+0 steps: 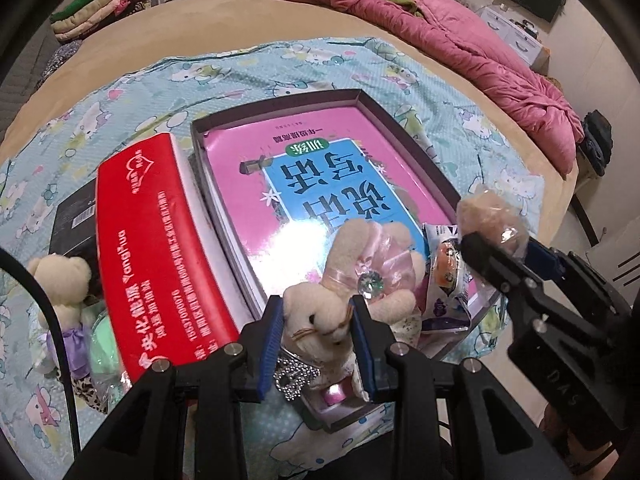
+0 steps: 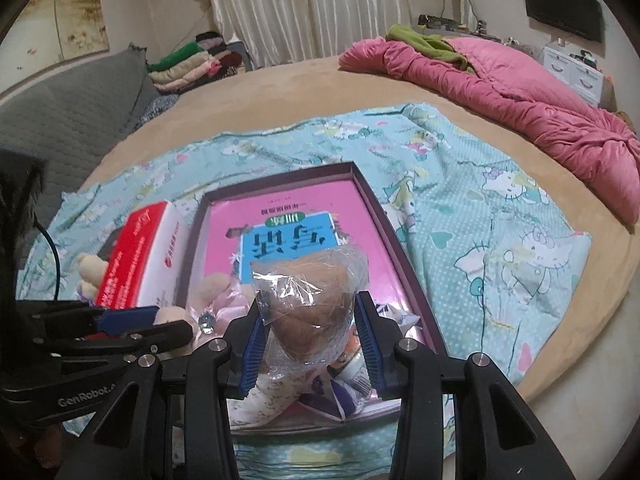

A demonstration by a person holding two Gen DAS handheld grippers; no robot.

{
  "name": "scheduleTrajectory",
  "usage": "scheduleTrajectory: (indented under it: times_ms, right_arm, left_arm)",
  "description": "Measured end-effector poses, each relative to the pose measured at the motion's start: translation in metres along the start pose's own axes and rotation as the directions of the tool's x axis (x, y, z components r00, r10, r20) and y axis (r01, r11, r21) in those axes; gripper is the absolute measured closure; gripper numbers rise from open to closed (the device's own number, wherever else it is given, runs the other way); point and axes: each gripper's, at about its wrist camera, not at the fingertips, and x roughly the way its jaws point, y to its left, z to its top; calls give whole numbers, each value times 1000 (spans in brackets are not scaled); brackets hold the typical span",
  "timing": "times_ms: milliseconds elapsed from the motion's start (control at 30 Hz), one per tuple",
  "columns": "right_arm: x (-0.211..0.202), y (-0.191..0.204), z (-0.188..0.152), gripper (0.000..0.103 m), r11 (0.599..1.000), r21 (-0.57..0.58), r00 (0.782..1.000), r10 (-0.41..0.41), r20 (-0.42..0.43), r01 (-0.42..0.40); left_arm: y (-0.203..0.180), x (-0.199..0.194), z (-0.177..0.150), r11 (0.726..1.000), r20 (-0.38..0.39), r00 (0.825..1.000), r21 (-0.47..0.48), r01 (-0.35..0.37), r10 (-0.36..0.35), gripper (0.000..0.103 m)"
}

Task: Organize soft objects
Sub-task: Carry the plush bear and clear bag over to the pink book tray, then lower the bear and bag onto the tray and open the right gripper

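My left gripper (image 1: pixel 318 330) is shut on a cream plush rabbit (image 1: pixel 320 316) with a bead chain and a clear-wrapped pink bow, held over the near end of a shallow dark box (image 1: pixel 394 120). A pink and blue book (image 1: pixel 304 184) lies in the box. My right gripper (image 2: pixel 310 340) is shut on a brown plush toy in clear plastic wrap (image 2: pixel 312 300), held above the same box (image 2: pixel 394 240). It also shows in the left wrist view (image 1: pixel 494 216). A small bear in a purple dress (image 1: pixel 64 280) lies left of a red carton (image 1: pixel 160 256).
A snack packet (image 1: pixel 444 284) lies in the box's near right corner. A Hello Kitty cloth (image 2: pixel 500 216) covers the tan bed. A pink quilt (image 2: pixel 520 92) lies at the far right, folded clothes (image 2: pixel 188 64) at the far left, a black box (image 1: pixel 74 216) beside the carton.
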Motion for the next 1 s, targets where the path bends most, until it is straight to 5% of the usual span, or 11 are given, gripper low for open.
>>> scheduleTrajectory:
  times_ms: [1000]
  right_arm:
    - [49,3,-19,59,1000,-10,990,25,-136,-26]
  left_arm:
    - [-1,11,4,1000,-11,1000,11,-11,12,69]
